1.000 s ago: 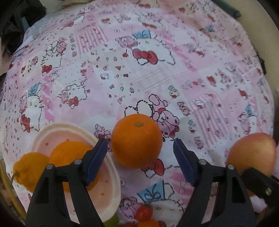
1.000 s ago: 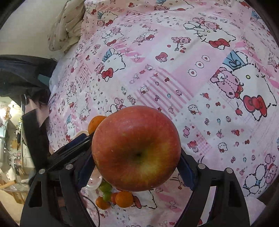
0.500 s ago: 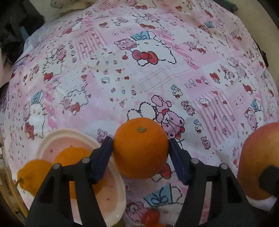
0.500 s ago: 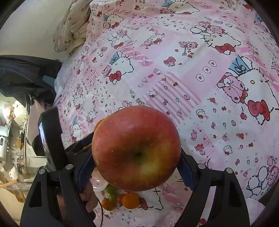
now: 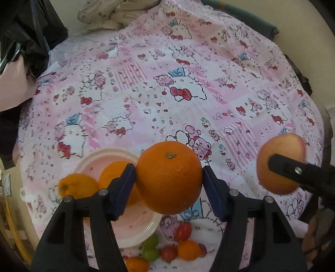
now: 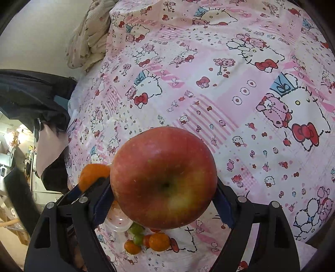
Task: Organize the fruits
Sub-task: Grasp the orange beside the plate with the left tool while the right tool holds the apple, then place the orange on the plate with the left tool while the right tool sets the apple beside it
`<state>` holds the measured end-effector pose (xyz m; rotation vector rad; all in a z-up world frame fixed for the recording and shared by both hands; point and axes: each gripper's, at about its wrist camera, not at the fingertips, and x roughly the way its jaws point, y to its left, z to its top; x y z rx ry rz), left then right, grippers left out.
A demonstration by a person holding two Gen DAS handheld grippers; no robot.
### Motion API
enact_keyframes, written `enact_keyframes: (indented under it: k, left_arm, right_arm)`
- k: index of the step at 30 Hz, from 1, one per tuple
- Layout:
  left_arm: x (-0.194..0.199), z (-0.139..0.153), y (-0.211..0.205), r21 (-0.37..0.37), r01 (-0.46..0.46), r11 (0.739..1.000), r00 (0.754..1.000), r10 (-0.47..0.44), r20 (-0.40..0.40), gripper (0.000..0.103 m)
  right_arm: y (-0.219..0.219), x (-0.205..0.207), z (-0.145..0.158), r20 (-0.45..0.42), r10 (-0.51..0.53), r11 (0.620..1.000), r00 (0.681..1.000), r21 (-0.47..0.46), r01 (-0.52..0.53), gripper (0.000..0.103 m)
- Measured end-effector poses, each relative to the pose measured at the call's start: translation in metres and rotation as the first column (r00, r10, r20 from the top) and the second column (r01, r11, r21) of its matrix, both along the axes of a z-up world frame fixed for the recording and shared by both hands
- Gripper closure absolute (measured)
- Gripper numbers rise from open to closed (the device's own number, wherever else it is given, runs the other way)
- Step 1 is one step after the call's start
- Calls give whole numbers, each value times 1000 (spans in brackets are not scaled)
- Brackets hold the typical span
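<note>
My left gripper (image 5: 169, 184) is shut on a large orange (image 5: 169, 177) and holds it above the pink cloth. Below it stands a pink bowl (image 5: 144, 228) with one orange (image 5: 113, 169) inside, and another orange (image 5: 78, 186) lies just left of the bowl. My right gripper (image 6: 164, 198) is shut on a red-yellow apple (image 6: 164, 177), held in the air; that apple also shows at the right of the left wrist view (image 5: 279, 163). The held orange shows at the left of the right wrist view (image 6: 92, 173).
Small tomatoes, kumquats and green grapes (image 5: 167, 249) lie on the cloth near the bowl's front edge, also in the right wrist view (image 6: 146, 240). A crumpled beige cloth (image 5: 117, 12) and a black bag (image 5: 27, 39) sit at the far left edge.
My left gripper closed on the orange and lifted it off the cloth. Both grippers have risen, so the cloth looks farther away. The apple stays held.
</note>
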<state>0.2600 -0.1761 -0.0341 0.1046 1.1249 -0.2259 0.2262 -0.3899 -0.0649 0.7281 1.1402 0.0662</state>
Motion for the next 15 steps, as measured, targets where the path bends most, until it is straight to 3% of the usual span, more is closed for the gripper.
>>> enact_keyframes:
  k: [8, 15]
  left_arm:
    - [-39, 28, 45, 3, -22, 1000, 998, 22, 51, 42]
    - [-67, 29, 110, 12, -97, 995, 994, 96, 58, 42]
  right_arm:
    - [27, 0, 4, 7, 86, 996, 996, -18, -86, 17]
    - [57, -4, 4, 10, 181, 983, 984, -36, -180, 17]
